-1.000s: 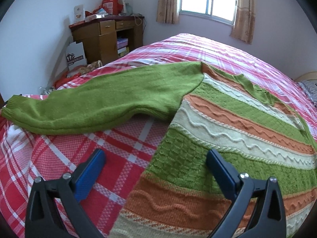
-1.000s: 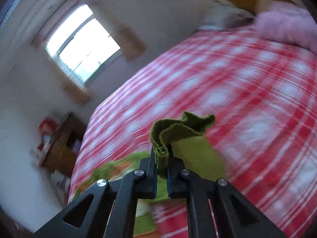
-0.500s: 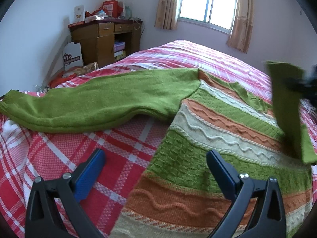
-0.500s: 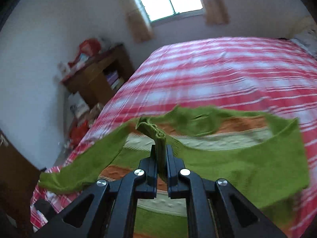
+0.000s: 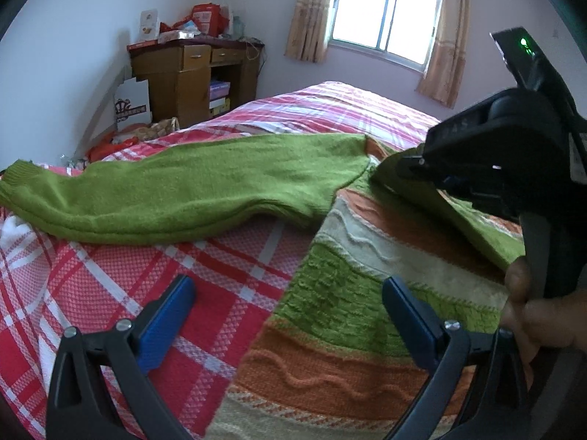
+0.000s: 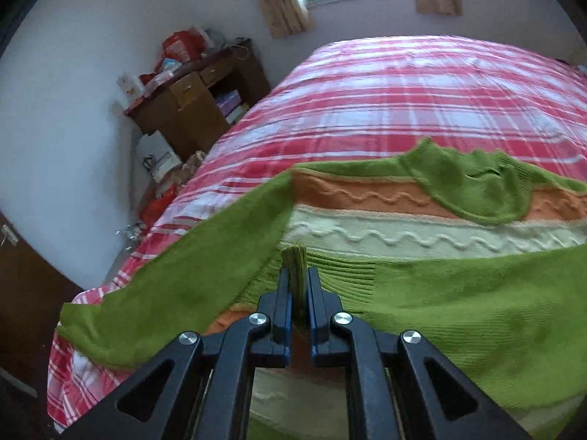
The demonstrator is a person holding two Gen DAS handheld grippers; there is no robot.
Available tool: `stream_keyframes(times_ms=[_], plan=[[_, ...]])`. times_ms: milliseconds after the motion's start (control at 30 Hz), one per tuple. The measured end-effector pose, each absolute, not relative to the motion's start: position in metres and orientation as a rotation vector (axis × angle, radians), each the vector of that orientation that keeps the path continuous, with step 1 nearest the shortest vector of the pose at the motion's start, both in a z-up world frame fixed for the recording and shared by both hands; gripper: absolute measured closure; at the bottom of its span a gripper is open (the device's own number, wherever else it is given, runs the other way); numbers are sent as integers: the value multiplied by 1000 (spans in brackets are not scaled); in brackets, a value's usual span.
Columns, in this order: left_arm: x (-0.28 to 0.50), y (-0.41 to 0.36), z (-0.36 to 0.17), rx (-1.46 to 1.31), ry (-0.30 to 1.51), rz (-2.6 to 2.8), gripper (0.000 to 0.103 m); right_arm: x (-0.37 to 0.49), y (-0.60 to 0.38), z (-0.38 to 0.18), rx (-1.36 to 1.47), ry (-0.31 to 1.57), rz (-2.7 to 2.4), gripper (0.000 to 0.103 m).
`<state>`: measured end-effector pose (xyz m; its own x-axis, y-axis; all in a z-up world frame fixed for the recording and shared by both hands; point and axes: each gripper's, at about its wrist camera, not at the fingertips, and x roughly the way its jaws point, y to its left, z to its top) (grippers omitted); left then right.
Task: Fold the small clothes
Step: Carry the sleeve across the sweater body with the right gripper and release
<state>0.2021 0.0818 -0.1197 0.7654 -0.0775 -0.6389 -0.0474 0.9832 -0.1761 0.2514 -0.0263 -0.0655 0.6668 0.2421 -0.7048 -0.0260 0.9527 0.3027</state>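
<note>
A bed point(image 5: 91, 293) covered in a red, pink and white plaid spread fills most of both views. A striped knitted sweater point(image 5: 348, 330), banded in green, orange and cream, is laid flat on the bed; in the left wrist view it is spread from the centre toward 4 o'clock. One plain green sleeve point(image 5: 183, 190) is stretched out across the spread toward 9 o'clock, its ribbed cuff near the frame edge. The other green sleeve point(image 6: 458, 293) is folded across the sweater body, seen in the right wrist view running from the centre toward 3 o'clock.

A wooden desk point(image 5: 187, 69) piled with boxes is set against the wall at 11 o'clock, and a curtained window point(image 5: 385, 14) is seen at 12 o'clock.

The right claw point(image 6: 297, 286) is closed narrowly on the ribbed cuff point(image 6: 294, 256) of the folded sleeve, the fabric pinched upright between the two fingers. In the left wrist view this claw is seen at 3 o'clock, low over the sweater, held by a hand point(image 5: 532, 311).

The left claw point(image 5: 290, 315) is held wide apart with nothing between its blue pads point(image 5: 165, 315), above the sweater's left edge and the bare spread beside it.
</note>
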Motion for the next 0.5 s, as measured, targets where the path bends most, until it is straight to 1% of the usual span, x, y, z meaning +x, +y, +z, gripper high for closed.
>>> stream_keyframes(times_ms=[133,200,233,267,300,367,400,467,500], plan=[[201,81,-119,-190,691,-23,0,255,-30,-69,338,852,273,95],[202,80,-118,-184,692,-20,0,260,-35,-77,380,946,334,93],[202,81,-118,-188,691,-22,0,262,-36,-80,392,978,361,91],[202,80,-118,-188,691,-22,0,262,-38,-82,421,1005,414,84],[203,80,-118,-188,690,-22,0,261,-40,-82,446,1014,458,81],[204,79,-118,-186,690,-20,0,259,-46,-77,484,1021,534,70],[203,79,-118,-184,690,-19,0,258,-50,-72,494,1003,559,67],[202,78,-118,-181,690,-17,0,257,-59,-58,481,926,550,58],[202,78,-118,-180,690,-16,0,256,-64,-52,462,879,518,58]])
